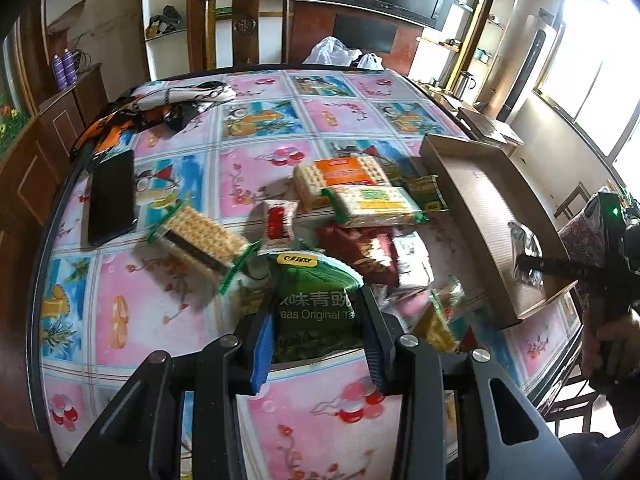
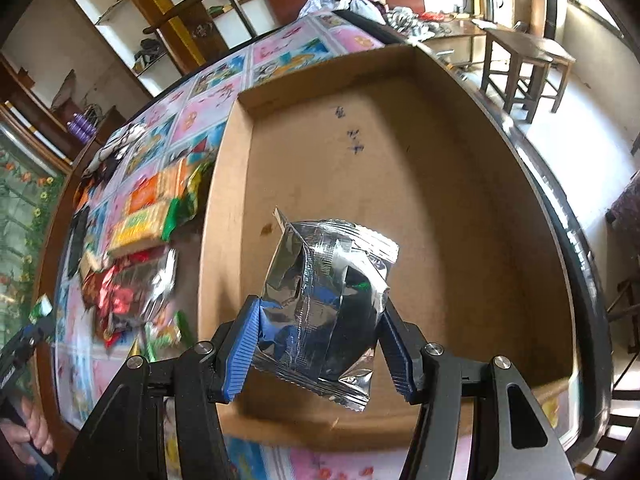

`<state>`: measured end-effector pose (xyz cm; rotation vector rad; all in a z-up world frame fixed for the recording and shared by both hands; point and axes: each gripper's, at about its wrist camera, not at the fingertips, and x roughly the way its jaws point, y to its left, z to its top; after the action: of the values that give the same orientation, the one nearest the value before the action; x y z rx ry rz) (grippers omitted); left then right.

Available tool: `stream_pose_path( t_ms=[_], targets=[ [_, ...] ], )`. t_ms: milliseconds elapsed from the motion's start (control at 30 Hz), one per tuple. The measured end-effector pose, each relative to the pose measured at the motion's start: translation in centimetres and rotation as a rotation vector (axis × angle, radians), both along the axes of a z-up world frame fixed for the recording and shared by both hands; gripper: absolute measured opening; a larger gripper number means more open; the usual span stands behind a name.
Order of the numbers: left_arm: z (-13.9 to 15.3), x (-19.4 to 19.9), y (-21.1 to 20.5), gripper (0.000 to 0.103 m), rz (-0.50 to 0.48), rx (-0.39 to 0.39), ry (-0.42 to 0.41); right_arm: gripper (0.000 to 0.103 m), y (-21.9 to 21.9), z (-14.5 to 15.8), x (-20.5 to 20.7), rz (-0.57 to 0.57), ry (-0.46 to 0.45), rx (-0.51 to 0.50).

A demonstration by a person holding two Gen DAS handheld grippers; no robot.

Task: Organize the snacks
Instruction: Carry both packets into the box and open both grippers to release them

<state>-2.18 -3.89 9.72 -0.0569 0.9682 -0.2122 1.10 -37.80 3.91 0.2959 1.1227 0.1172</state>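
right tongs [image 2: 320,344]: closed on a silver foil packet [image 2: 326,300], pinched across its lower half, blue pads pressing both sides; held in the air above the near end of the cardboard tray [image 2: 460,220], prob. so it can drop straight in.
left tongs [image 1: 316,332]: jaws part-open, one each side of a green pea snack bag [image 1: 316,300]; fingers look to touch the bag's edges, but can't tell if it's truly gripped or just bracketed. bag's near end sits low by the tablecloth [image 1: 160,320]; lifted or resting, unclear.
cardboard tray: shallow, open-topped, at the table's right side just beside the snack pile; inside bare apart from pen marks, so sorting looks barely begun.
snack pile: heaped mid-table within reach of both hands, prob. dumped there for sorting.
count, crackers: 3 clear-wrapped packs, i.e. orange-label pack [image 1: 340,176], yellow-label pack [image 1: 372,204], green-edged pack [image 1: 200,236] lying apart to the left.
count, small red-white sachet [image 1: 280,220]: 1, between the cracker packs.
count, red wrappers [image 1: 364,248]: at least 1, overlapped; more foil and green packs beside it too blurred to number.
count, tray: 1. foil packet in hand: 1. pea bag: 1.
non-snacks: black phone [image 1: 112,196] and a patterned cloth [image 1: 160,108] at the table's left, well apart from the pile.
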Motion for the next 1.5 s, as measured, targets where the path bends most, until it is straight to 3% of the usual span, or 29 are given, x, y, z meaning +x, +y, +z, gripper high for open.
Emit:
stream_pose_path(
  t_ms=[367,600,967,1100,1500],
  targets=[
    [0.8,0.8,-4.5,0.037,-0.083,-0.003,-0.012,0.061,-0.2,-0.9,-4.6,0.034,0.077,0.081],
    [1.8,1.5,-8.4,0.037,-0.167,-0.016,-0.016,0.061,-1.7,2.4,-5.2,0.034,-0.03,0.11],
    [4.1,4.5,-17.4,0.037,-0.312,-0.03,-0.049,0.061,-3.9,8.2,-0.8,0.039,-0.137,0.105],
    [3.1,6.3,-20.5,0.037,-0.329,-0.032,-0.038,0.061,-4.4,8.2,1.7,0.043,-0.142,0.083],
    [-3.0,11.4,-25.9,0.037,-0.297,0.0,0.054,0.061,-5.9,4.3,7.8,0.046,-0.062,0.026]
  ],
)
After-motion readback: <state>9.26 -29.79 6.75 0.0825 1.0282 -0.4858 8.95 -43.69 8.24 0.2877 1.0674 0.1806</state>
